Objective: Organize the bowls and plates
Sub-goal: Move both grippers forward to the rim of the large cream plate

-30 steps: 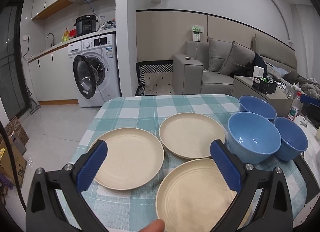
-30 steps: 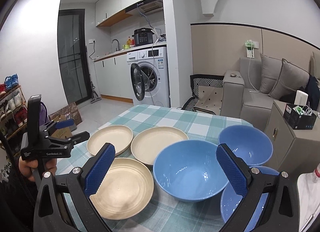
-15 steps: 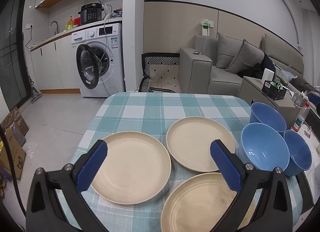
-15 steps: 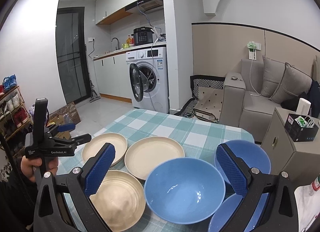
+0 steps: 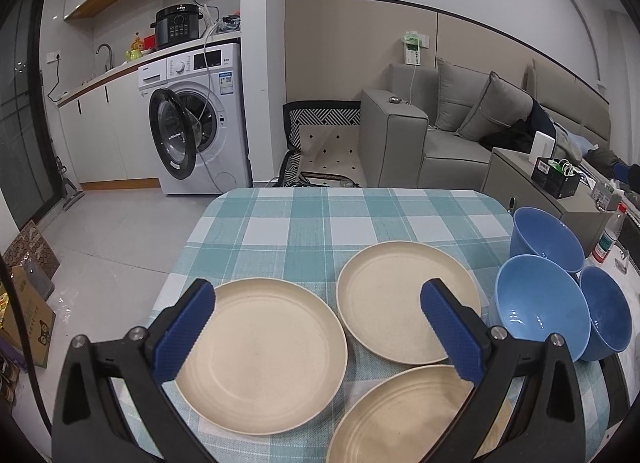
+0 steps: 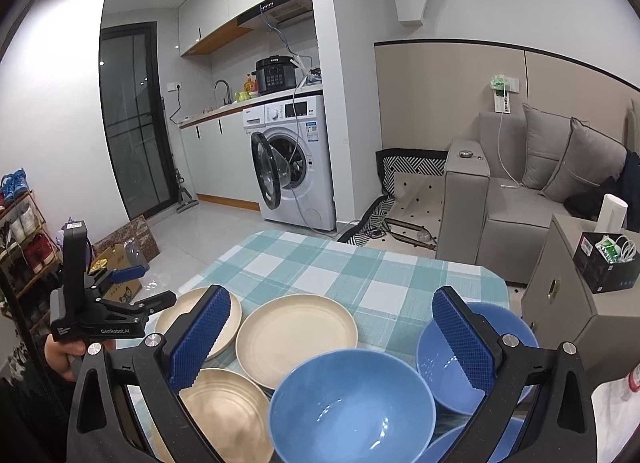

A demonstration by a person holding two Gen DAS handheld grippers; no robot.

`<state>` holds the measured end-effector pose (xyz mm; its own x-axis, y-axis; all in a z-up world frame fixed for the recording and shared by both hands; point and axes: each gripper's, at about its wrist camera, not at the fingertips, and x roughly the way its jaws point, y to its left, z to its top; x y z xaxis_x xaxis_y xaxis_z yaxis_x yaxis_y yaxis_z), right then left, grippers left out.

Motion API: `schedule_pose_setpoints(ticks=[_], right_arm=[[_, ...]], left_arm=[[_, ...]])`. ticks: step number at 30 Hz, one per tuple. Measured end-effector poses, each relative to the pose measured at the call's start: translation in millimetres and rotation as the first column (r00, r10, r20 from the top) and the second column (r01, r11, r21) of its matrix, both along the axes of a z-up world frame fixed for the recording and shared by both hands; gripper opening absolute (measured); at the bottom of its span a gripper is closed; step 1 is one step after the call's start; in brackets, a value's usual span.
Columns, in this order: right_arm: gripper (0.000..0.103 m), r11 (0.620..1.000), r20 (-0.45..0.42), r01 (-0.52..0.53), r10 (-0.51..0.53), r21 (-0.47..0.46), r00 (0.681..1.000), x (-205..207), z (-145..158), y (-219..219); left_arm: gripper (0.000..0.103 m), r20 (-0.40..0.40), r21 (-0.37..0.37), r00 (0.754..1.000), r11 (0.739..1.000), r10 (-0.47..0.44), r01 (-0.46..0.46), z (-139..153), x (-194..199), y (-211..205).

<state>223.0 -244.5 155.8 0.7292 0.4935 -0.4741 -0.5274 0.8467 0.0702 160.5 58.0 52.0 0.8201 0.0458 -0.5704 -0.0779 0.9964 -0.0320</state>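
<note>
Table (image 5: 304, 219) covered in teal-and-white check cloth, carrying three cream plates and three blue bowls.

Left side: left gripper (image 5: 320, 327) spread wide, holding nothing, hovering above the plates near the front edge. Also seen in the right wrist view (image 6: 132, 287), off the table's left edge, gripped by a hand (image 6: 60, 355).

Left plate (image 5: 260, 355) lying flat near the left edge, between the left gripper's blue pads (image 5: 184, 331). Middle plate (image 5: 400, 299) just beside it to the right, further from the front edge. Near plate (image 5: 400, 419) at the front edge, rim close to both others; contact not discernible.

Right side: centre bowl (image 5: 540, 311), far bowl (image 5: 548, 239) and right bowl (image 5: 608, 311) clustered upright along the right edge, rims touching or nearly so.

Right gripper (image 6: 332, 335) spread wide, holding nothing, poised above the centre bowl (image 6: 352, 407).
</note>
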Motion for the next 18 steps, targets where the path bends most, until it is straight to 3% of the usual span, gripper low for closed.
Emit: schedule_pose_setpoints(ticks=[18], right_arm=[[0.103, 0.990, -0.124, -0.048, 0.032, -0.135, 0.992, 64.8, -38.0, 36.8]], left_arm=[[0.103, -0.078, 0.029, 0.995, 0.998, -0.059, 0.061, -19.6, 42.1, -12.1]])
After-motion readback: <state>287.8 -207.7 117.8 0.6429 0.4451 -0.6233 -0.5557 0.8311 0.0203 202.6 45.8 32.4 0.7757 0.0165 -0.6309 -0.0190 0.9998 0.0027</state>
